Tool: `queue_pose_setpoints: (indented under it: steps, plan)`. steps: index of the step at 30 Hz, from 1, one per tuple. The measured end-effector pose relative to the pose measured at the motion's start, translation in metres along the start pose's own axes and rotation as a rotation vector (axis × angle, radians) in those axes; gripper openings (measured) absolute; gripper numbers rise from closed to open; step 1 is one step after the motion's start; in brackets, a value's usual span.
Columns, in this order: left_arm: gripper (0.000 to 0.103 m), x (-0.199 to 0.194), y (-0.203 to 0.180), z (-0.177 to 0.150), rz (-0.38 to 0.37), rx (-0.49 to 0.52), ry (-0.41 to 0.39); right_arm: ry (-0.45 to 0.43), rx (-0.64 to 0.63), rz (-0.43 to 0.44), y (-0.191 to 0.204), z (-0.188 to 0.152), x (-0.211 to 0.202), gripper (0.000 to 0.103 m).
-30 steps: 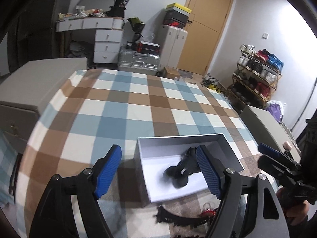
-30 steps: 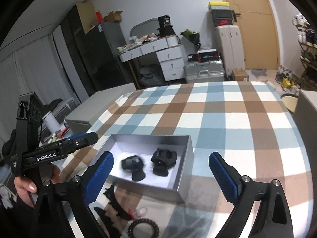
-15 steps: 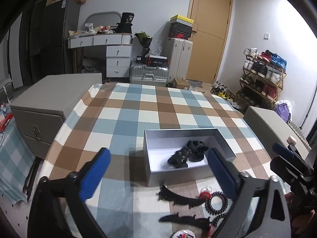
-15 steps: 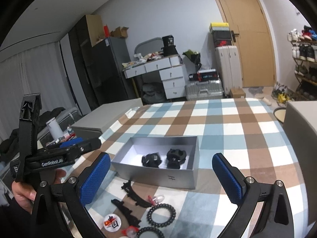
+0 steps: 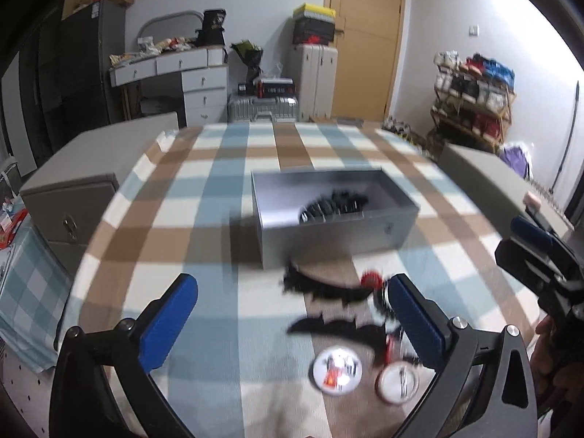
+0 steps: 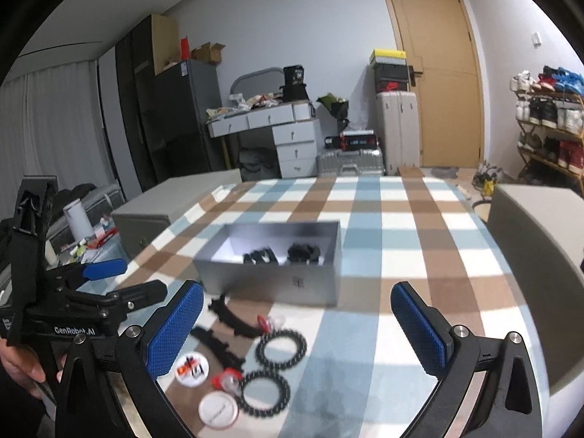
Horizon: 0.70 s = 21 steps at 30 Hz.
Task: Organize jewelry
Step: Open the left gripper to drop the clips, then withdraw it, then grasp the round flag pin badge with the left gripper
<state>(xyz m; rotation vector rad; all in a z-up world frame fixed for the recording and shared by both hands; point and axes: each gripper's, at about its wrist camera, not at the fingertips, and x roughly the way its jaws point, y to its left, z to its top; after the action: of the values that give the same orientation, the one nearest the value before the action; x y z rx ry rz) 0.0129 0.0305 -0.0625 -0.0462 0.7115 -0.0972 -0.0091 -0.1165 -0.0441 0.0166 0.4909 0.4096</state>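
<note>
The left gripper (image 5: pixel 292 323) hangs over the near edge of the desk (image 5: pixel 226 197), and its jaws are opening, spread wide with nothing clamped between them. The right gripper (image 6: pixel 295 328) stands just as wide apart, empty too, above the loose pieces.

Count them off in the right wrist view: two black beaded rings, one (image 6: pixel 281 348) nearer the box and one (image 6: pixel 264 394) nearer the camera. Two long black toothed clips, the first (image 6: pixel 233 315) and the second (image 6: pixel 217 346), both lying with their long axis slanting from near the left gripper's side toward the rings. Two round badges, a printed one (image 6: pixel 191 368) and a plain white one (image 6: pixel 218 410). Two small red-and-clear pieces, one (image 6: pixel 268 323) by the upper ring, one (image 6: pixel 226 381) between the badges; too blurred to name.

Beyond them sits one open grey box (image 6: pixel 277 284), long axis running across the view, parallel to the desk's near edge. Inside lie two black claw clips, left (image 6: pixel 261 256) and right (image 6: pixel 303 252), side by side near the right end.

The desk wears a checked blue, brown and white cloth.
</note>
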Motion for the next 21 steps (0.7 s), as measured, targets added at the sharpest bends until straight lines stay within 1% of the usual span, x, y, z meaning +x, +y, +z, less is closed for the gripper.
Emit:
queue_pose_setpoints:
  steps: [5,8,10,13,18,21]
  plan:
    - [0.102,0.008,-0.001,-0.019,-0.016,0.007,0.070,0.072,0.016,0.012,-0.006,-0.018,0.005,0.103]
    - [0.102,0.018,-0.003,-0.030,-0.078,0.022,0.159,0.117,0.023,0.019,-0.008,-0.030,0.007,0.103]
    - [0.102,0.023,-0.005,-0.036,-0.081,0.035,0.208,0.130,0.034,0.013,-0.009,-0.037,0.008,0.103]
    - [0.101,0.024,-0.007,-0.039,-0.113,0.039,0.226,0.126,0.041,-0.010,-0.008,-0.045,0.006,0.103]
    - [0.101,0.025,-0.011,-0.039,-0.106,0.062,0.239,0.122,0.012,-0.025,-0.003,-0.053,0.004,0.103]
    - [0.101,0.029,-0.015,-0.040,-0.120,0.082,0.260,0.126,0.000,-0.026,-0.001,-0.057,0.003,0.103]
